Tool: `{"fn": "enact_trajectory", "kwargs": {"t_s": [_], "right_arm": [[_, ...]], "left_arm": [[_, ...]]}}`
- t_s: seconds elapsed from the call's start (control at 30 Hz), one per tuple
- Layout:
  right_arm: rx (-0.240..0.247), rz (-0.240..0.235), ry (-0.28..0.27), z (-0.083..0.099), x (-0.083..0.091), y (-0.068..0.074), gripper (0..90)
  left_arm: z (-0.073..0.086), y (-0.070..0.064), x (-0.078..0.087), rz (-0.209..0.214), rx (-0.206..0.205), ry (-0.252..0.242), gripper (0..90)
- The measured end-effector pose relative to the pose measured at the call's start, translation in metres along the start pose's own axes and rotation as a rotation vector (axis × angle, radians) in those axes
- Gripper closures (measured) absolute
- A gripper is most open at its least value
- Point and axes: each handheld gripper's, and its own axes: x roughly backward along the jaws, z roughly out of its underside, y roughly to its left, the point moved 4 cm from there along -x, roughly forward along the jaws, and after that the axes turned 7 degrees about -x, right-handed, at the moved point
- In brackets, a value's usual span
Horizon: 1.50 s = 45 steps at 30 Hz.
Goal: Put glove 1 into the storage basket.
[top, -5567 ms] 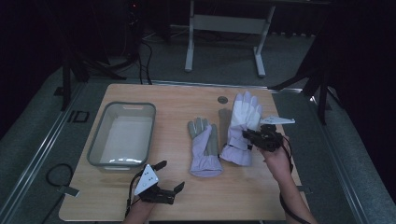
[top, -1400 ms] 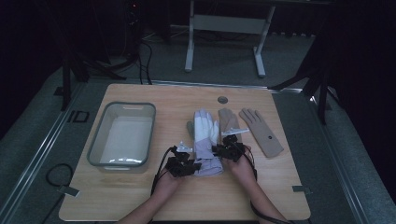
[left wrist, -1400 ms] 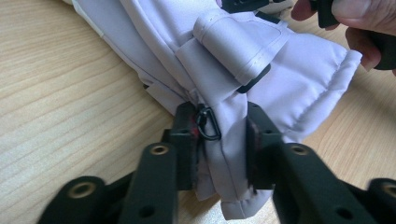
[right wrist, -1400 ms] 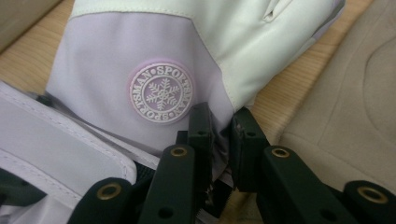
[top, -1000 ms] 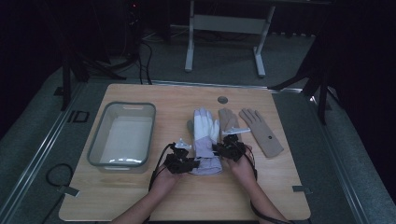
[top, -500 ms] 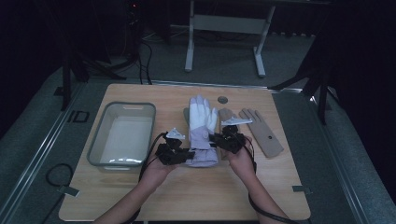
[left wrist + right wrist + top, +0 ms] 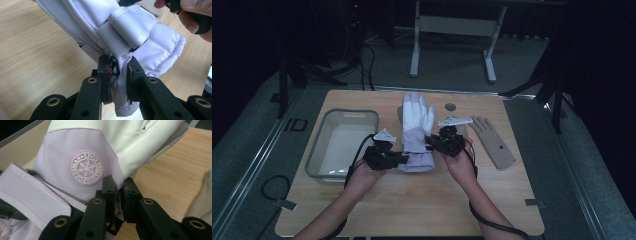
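Observation:
A lilac and white ski glove is held just above the wooden table, fingers pointing away from me. My left gripper is shut on the left side of its cuff. In the left gripper view the jaws pinch lilac fabric beside a strap. My right gripper is shut on the glove's right edge. In the right gripper view its jaws clamp the edge just under a round snowflake badge. A second lilac layer lies beneath; whether it is another glove I cannot tell.
A clear plastic tub stands at the left of the table. A tan glove lies flat to the right of my right hand. A small round disc sits near the far edge. Bare wood stretches along the near side.
Both grippers closed in on the glove's cuff, then lifted it and carried it toward the far side and slightly left. The tan glove has stayed where it was.

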Motion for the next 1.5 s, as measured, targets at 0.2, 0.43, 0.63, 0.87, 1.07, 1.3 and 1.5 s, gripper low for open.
{"fn": "enact_trajectory", "kwargs": {"t_s": [0.2,0.43,0.63,0.87,1.07,1.3,1.5], "right_arm": [[0.025,-0.017,-0.002,-0.011,-0.005,0.017,82.2],[0.044,-0.034,-0.003,-0.022,-0.015,0.034,82.2],[0.063,-0.062,0.003,-0.033,-0.03,0.059,82.2],[0.09,-0.082,0.013,-0.045,-0.048,0.088,82.2],[0.102,-0.111,0.022,-0.054,-0.065,0.112,82.1],[0.131,-0.134,0.035,-0.065,-0.09,0.145,82.1],[0.137,-0.149,0.055,-0.068,-0.115,0.16,82.2]], "left_arm": [[0.002,0.008,0.018,-0.016,-0.008,-0.002,77.4],[0.008,0.019,0.038,-0.037,-0.002,0.001,77.4],[0.018,0.032,0.059,-0.053,0.008,0.006,77.3],[0.033,0.049,0.088,-0.078,0.035,0.003,77.4],[0.044,0.066,0.113,-0.094,0.036,0.025,77.3],[0.059,0.084,0.137,-0.117,0.052,0.037,77.3],[0.076,0.104,0.146,-0.136,0.094,0.055,77.3]]}}
